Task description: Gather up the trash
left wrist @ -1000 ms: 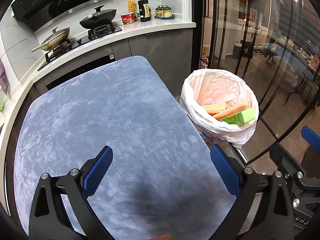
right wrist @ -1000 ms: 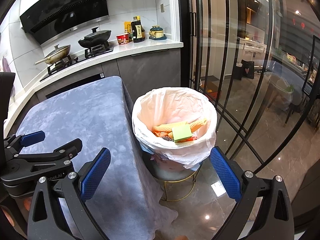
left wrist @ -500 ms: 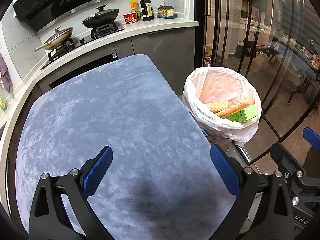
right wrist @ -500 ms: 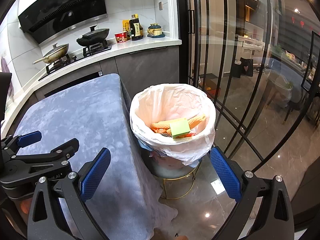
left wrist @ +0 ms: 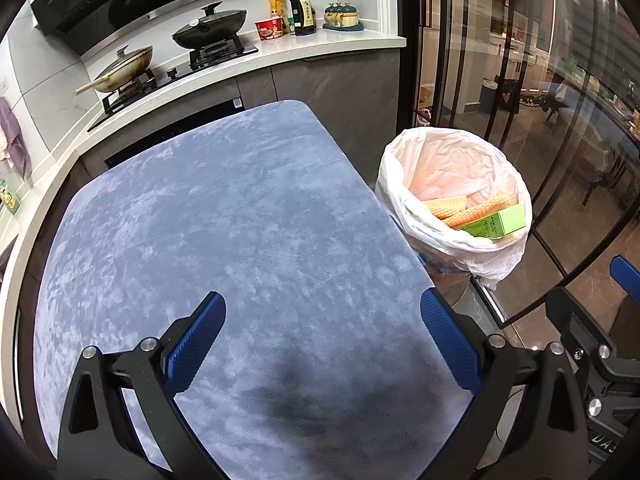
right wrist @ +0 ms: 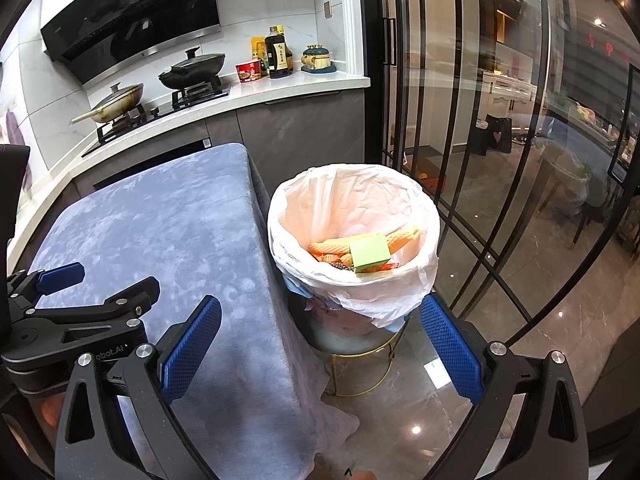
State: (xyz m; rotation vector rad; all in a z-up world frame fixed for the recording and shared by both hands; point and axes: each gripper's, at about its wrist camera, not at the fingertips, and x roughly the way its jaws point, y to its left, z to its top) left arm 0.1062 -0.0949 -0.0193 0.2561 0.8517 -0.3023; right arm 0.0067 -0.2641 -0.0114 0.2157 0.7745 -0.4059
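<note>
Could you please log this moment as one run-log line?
left gripper: open, empty, over table | right gripper: open, empty | bin: holds green box, corn cobs

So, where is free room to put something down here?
The blue cloth table shows bare from the counter side to the left gripper. The trash bin at its right edge is crowded: a green box lies on yellow wrappers.
</note>
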